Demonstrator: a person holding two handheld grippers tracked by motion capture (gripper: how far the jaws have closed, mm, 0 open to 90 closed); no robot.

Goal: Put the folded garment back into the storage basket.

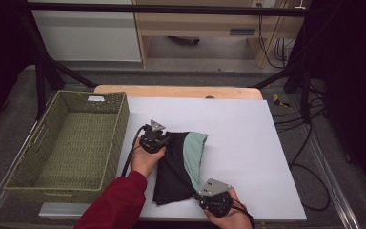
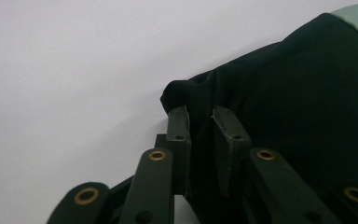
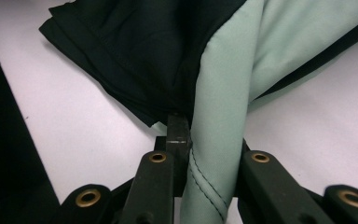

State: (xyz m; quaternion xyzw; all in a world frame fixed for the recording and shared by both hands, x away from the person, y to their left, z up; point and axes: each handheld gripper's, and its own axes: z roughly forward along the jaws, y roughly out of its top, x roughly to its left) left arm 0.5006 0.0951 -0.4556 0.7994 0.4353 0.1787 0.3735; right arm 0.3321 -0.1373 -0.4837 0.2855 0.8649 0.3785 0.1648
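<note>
A folded black garment point(image 1: 171, 167) with a mint-green panel point(image 1: 194, 151) is lying on the white table sheet point(image 1: 248, 143), just right of the green woven basket point(image 1: 71, 143). The left gripper point(image 1: 164, 138) is pinching the garment's far-left black edge, its jaws closing narrowly on a fold of black cloth point(image 2: 200, 100) in the left gripper view. The right gripper point(image 1: 201, 194) is gripping the near edge, its jaws pressing together on the mint-green strip point(image 3: 216, 154) running between them. A red sleeve point(image 1: 116, 202) is covering the person's left forearm.
</note>
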